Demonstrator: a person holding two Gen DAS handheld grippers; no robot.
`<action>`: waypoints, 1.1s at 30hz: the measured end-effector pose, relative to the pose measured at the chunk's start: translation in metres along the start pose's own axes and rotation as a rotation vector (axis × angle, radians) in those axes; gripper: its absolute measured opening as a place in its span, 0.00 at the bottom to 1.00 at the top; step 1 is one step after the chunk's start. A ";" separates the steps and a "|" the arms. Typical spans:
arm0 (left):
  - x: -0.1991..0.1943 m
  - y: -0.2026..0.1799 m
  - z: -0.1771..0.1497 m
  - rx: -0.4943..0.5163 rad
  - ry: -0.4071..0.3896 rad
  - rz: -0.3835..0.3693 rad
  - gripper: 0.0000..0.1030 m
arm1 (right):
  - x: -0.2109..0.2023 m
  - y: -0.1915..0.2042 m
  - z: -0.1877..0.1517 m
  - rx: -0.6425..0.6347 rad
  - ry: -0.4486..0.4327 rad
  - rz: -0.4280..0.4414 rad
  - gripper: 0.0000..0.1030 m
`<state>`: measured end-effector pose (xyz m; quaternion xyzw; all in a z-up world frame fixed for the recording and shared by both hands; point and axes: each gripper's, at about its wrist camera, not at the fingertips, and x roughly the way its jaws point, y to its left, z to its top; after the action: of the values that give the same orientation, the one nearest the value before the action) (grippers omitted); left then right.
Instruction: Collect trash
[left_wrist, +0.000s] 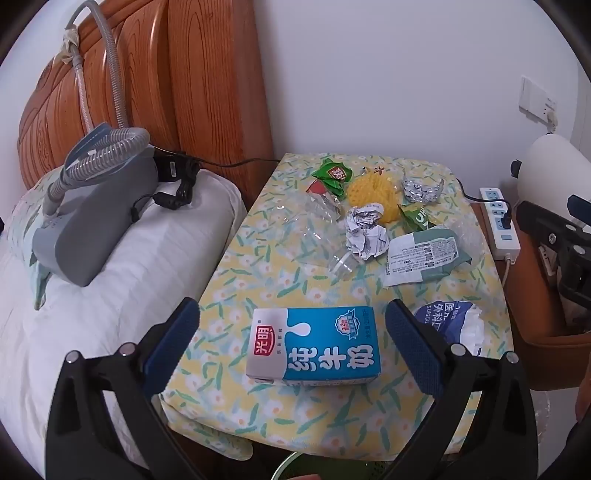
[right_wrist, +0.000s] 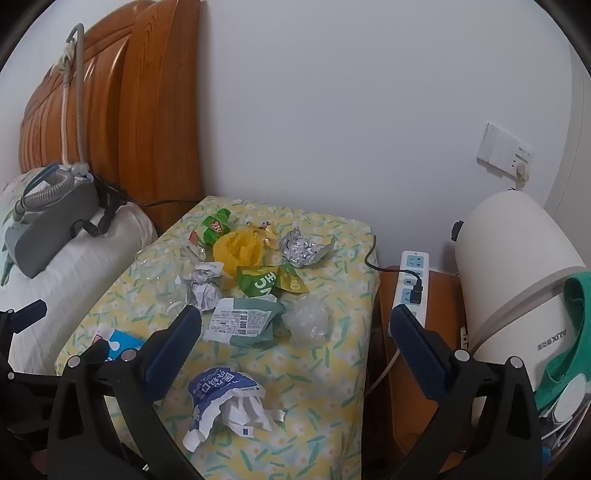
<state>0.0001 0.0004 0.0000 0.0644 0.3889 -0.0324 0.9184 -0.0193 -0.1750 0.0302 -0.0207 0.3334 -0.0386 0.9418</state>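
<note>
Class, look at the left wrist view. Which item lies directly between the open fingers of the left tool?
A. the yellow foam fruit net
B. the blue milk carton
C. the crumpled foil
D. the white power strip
B: the blue milk carton lies on its side on the floral cloth, framed by the open left tool.

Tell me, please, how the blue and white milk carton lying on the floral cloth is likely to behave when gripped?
The blue and white milk carton lies flat on a broad face, so it probably won't roll. Its edges look crisp, suggesting fairly stiff board. If empty, it may dent between the open left gripper fingers.
</note>
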 end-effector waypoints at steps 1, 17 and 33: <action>0.000 0.000 0.000 -0.001 0.001 -0.002 0.94 | 0.000 0.000 0.000 0.001 0.000 0.001 0.98; 0.000 0.000 0.000 -0.005 0.001 -0.007 0.94 | 0.001 0.003 -0.001 -0.015 -0.002 -0.008 0.98; -0.001 -0.003 -0.001 -0.004 0.002 -0.007 0.94 | 0.004 0.002 -0.002 -0.018 0.002 -0.009 0.98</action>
<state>-0.0018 -0.0029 -0.0002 0.0613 0.3903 -0.0349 0.9180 -0.0173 -0.1733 0.0258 -0.0304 0.3346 -0.0398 0.9410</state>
